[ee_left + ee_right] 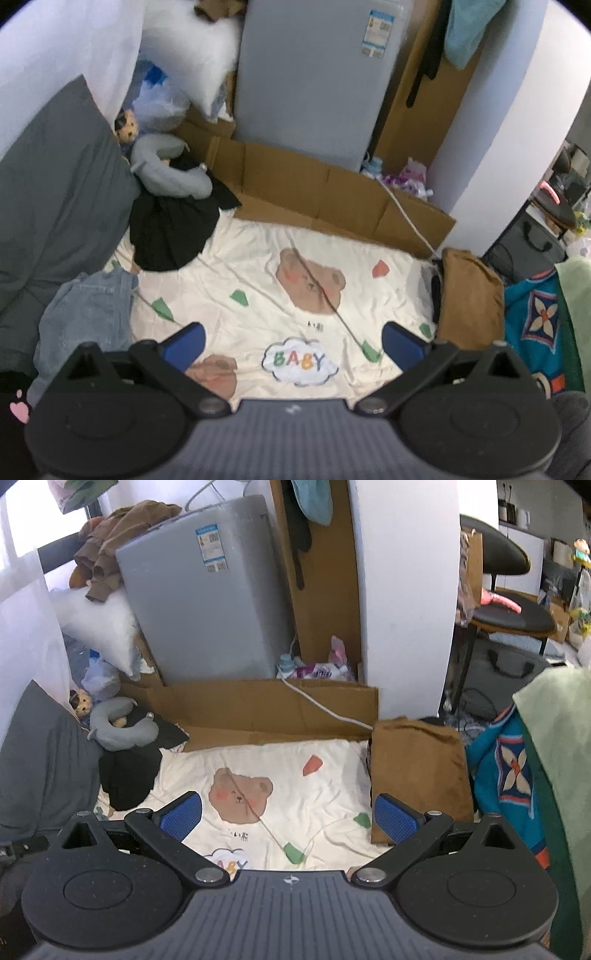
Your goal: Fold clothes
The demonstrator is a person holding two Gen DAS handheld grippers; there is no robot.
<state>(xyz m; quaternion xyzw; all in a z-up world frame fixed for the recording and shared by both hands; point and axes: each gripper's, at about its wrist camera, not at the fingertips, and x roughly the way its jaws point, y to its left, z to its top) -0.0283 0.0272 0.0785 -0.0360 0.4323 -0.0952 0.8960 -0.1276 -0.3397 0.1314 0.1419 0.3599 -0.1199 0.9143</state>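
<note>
A cream sheet with bear prints (258, 273) covers the work surface; it also shows in the right wrist view (295, 771). Crumpled blue jeans (85, 317) lie at its left edge. A black garment (170, 229) is heaped at the back left, also in the right wrist view (129, 775). A folded brown garment (469, 295) lies at the right edge, also in the right wrist view (417, 764). My left gripper (293, 343) is open and empty above the sheet. My right gripper (288, 814) is open and empty above the sheet, left of the brown garment.
A grey pillow (48, 184) lies at the left. A grey neck pillow (166, 170) and doll (125, 129) sit behind the black garment. Flattened cardboard (314, 192) and a grey appliance (306, 81) stand at the back. A blue patterned cloth (535, 317) lies at the right.
</note>
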